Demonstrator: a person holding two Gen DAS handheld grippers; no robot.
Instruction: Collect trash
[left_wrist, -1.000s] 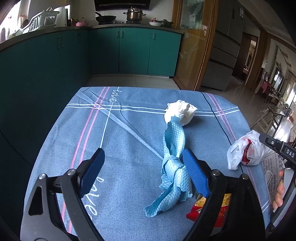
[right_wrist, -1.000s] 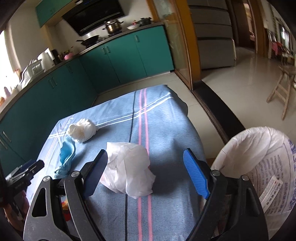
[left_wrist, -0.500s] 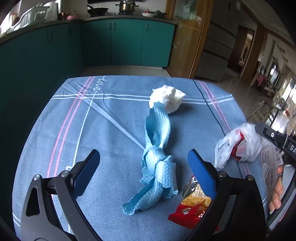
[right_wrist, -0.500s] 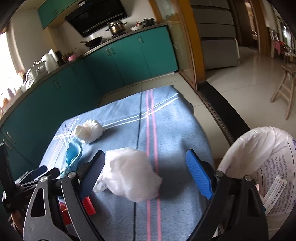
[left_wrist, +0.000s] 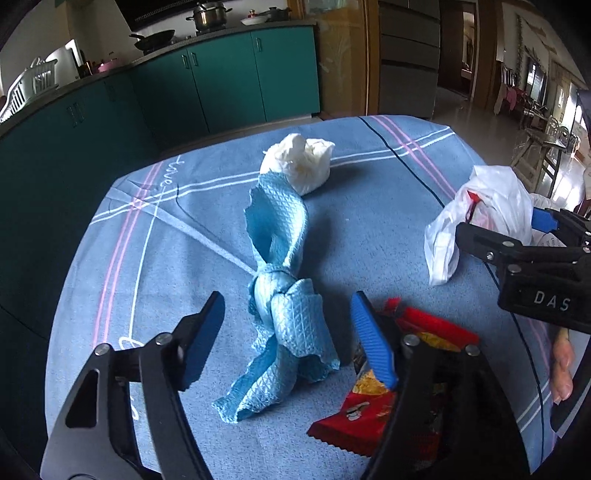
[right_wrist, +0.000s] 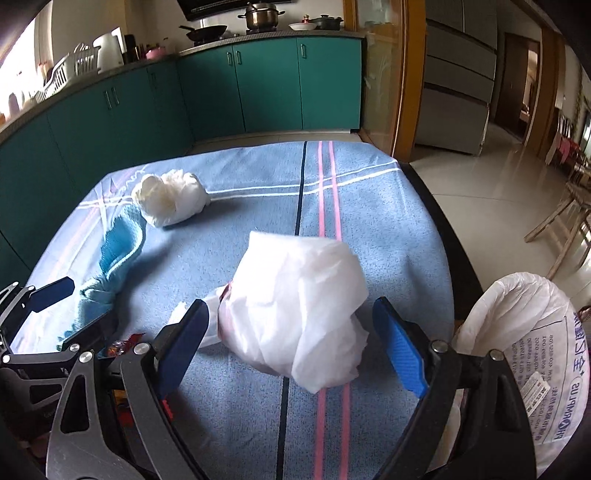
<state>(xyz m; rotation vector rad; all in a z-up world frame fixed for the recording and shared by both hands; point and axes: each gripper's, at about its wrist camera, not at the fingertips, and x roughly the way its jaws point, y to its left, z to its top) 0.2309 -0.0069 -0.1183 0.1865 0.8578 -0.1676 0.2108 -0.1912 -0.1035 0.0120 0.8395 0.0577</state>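
On the blue tablecloth (left_wrist: 177, 229) lies a twisted light-blue cloth (left_wrist: 284, 295). My left gripper (left_wrist: 286, 328) straddles its knotted lower part, and the jaws are closing with a gap still on both sides. A red snack wrapper (left_wrist: 365, 406) lies under the right finger. A white tissue ball (left_wrist: 299, 166) rests at the cloth's far end. A crumpled white plastic bag (right_wrist: 295, 306) with red inside sits between the fingers of my right gripper (right_wrist: 291, 332), which is open wide.
A bin with a white liner (right_wrist: 517, 332) stands off the table's right edge, close to my right gripper. The left gripper (right_wrist: 70, 314) shows at the lower left of the right wrist view. Teal kitchen cabinets (right_wrist: 258, 92) run behind the table.
Both grippers have come down and closer to the table. The left jaws have narrowed around the blue cloth. The white bag now sits centred between the right fingers.
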